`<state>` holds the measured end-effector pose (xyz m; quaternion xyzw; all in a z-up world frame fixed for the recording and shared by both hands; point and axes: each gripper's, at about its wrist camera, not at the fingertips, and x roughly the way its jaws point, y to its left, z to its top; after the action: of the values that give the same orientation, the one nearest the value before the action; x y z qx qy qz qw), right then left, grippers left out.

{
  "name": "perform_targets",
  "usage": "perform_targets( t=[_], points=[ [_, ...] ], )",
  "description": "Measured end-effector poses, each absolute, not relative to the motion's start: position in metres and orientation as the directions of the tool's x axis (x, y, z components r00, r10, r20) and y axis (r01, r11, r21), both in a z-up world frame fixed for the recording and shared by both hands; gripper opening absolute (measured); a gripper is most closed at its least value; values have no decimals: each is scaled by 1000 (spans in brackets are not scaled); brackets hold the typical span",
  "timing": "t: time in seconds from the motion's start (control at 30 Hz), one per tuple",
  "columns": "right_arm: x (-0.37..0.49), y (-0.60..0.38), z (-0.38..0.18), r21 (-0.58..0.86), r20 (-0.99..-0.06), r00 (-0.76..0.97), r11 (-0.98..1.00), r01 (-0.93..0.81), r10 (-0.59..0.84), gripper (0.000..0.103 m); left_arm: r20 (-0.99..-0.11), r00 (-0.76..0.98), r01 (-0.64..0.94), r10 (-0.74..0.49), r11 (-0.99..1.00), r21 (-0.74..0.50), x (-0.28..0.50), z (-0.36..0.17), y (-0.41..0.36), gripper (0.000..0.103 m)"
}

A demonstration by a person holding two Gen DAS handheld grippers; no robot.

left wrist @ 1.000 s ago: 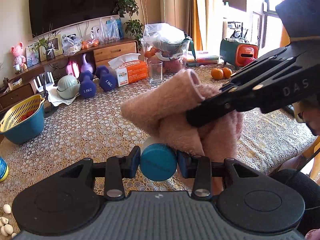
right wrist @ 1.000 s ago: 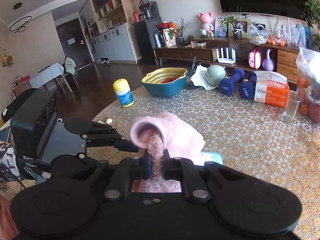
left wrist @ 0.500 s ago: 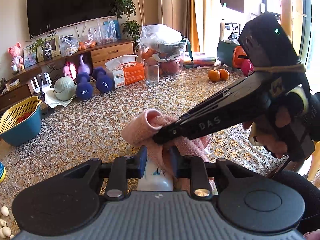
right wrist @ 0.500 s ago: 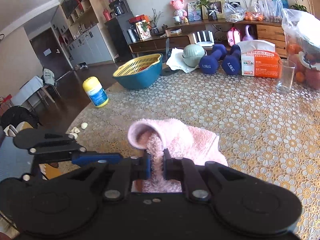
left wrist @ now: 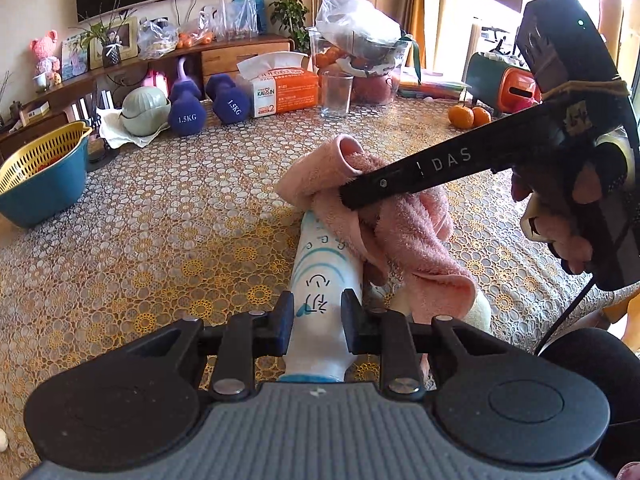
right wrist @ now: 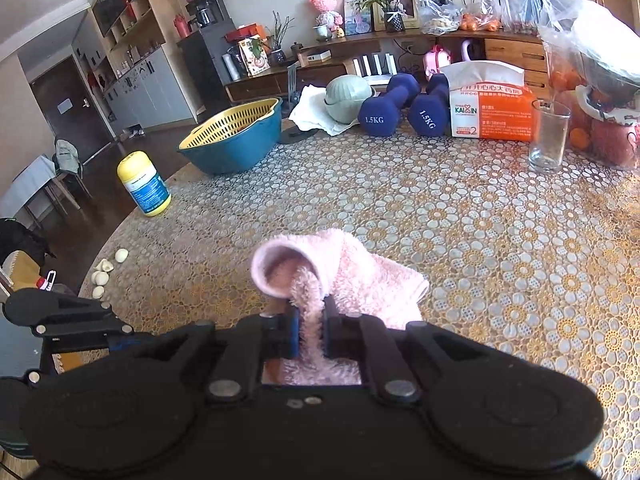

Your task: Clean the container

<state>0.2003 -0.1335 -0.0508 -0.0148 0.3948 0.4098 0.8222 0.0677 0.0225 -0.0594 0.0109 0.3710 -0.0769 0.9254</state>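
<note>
A white bottle with blue markings (left wrist: 320,280) lies along my view, and my left gripper (left wrist: 317,314) is shut on its body near the cap end. A pink fluffy cloth (left wrist: 400,232) drapes over the bottle's far end. My right gripper (right wrist: 310,326) is shut on that pink cloth (right wrist: 344,276); seen in the left wrist view, it comes in from the right as a long black gripper (left wrist: 360,196) held by a gloved hand (left wrist: 568,208). In the right wrist view the bottle is hidden under the cloth.
On the lace-patterned table (left wrist: 160,240) stand a teal basin with yellow strainer (left wrist: 40,176), two blue dumbbells (left wrist: 204,108), an orange tissue box (left wrist: 280,88), a glass (left wrist: 336,94) and oranges (left wrist: 468,116). A yellow jar (right wrist: 144,188) and small white pieces (right wrist: 104,272) sit near the table's left edge.
The bottle has swung from cap-toward-camera to lying lengthwise in my left gripper. The right gripper with the cloth has dropped lower and slid toward the bottle's far end.
</note>
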Motion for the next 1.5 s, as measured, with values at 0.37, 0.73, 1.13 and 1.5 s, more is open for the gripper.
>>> perform_targets(
  t=[0.37,0.73,1.13,1.5],
  points=[
    [224,-142,-72,312,-691,390,738,-599,609,12,-686,716,147,-126,989,-29,70,-59,23,25],
    [215,-137,-68,254,-656,462,751,-609,597,10,-683,723,121,-108,992,-29,75,-61,32,25],
    [147,-123,-3,259,-545,352,552,-793,761,10,-680,728,80,-81,996,-33,76,-60,46,25],
    [147,-83,-32,332,-618,232,516,-790,751,11,-680,728,82,-88,996,-41,72,-60,50,25]
  ],
)
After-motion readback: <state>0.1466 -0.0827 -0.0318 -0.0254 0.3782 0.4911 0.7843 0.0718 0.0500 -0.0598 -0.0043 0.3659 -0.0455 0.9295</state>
